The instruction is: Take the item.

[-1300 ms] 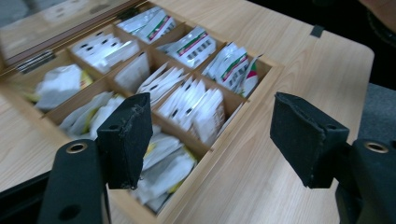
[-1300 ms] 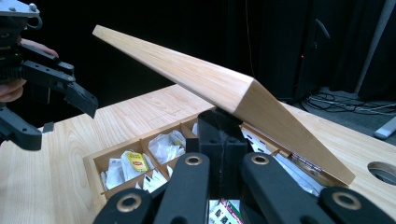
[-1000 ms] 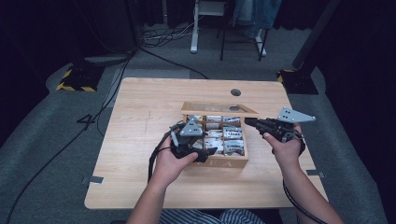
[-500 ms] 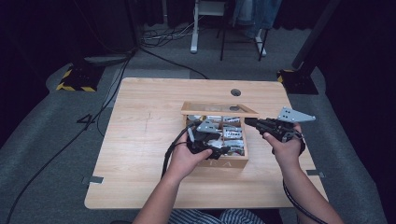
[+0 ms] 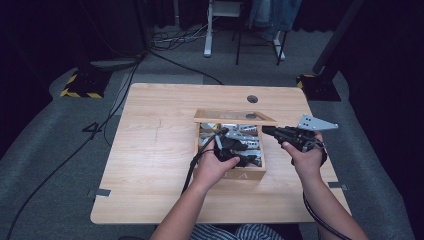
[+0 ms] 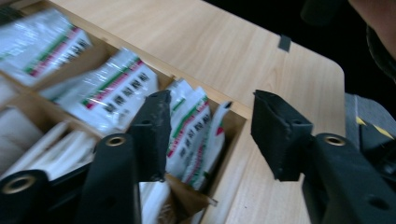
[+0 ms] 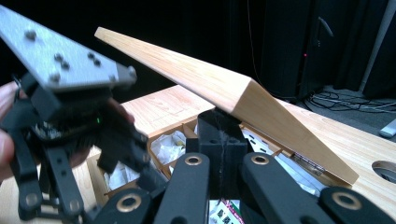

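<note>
Dark curtains and a grey floor ring one pale wooden surface (image 5: 150,150), which has a round hole (image 5: 252,99) near its far edge. One wooden box (image 5: 245,175) with compartments sits on the surface, its one lid (image 5: 235,116) raised at the far side. White sachets (image 6: 112,88) with red and green print fill the compartments; in the left gripper view three stand on edge in the corner compartment, one stack lies in the next and another beyond, the exact count too blurred to tell.

Two claws are at work. The left claw (image 5: 245,154) reaches down into the box; its jaws have just been closing and stand half apart, one jaw among the upright sachets, the other outside the box wall over the surface, pressing on nothing. The right claw (image 5: 267,131) is held level at the box's right side, jaws fully closed; in the right gripper view the closed tips sit under the lid's (image 7: 224,88) edge, though whether they touch it I cannot tell.
</note>
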`<control>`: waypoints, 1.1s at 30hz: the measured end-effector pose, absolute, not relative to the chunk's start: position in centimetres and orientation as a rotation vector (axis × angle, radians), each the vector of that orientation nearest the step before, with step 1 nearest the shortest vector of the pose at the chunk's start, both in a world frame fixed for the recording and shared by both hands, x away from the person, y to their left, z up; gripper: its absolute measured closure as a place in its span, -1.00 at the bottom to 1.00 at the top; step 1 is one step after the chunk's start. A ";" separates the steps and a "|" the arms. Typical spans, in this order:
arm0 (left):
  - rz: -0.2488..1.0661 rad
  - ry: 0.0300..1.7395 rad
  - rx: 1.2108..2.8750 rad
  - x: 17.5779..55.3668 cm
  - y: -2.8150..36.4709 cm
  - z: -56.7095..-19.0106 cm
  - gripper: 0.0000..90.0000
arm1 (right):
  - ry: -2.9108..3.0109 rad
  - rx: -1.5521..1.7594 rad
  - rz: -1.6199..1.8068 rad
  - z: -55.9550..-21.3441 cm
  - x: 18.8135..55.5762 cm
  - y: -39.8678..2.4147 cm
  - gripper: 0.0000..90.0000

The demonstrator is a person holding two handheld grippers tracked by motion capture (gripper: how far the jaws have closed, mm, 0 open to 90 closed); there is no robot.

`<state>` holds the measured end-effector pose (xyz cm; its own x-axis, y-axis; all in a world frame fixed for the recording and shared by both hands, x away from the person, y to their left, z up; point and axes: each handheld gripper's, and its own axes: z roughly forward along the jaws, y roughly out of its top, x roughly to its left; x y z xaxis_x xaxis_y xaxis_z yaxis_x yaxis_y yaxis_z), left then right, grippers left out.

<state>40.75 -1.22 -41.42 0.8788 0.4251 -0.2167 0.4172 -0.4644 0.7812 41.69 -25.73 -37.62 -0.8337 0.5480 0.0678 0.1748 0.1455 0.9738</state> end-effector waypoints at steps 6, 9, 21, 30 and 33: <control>-0.034 0.597 2.166 40.9 -2.4 -42.4 0.22 | 2.123 0.706 1.741 -37.6 41.7 -25.7 1.00; -0.047 0.621 2.181 41.3 -2.8 -42.9 0.27 | 2.125 0.704 1.740 -37.6 41.7 -25.7 1.00; -0.097 0.674 2.215 41.8 -3.1 -44.1 0.98 | 2.123 0.706 1.741 -37.6 41.7 -25.7 1.00; -0.005 0.614 2.197 41.2 -3.0 -42.6 1.00 | 2.125 0.705 1.743 -37.6 41.8 -25.7 1.00; 0.026 0.577 2.181 40.8 -2.9 -41.7 1.00 | 2.123 0.709 1.746 -37.6 41.8 -25.7 1.00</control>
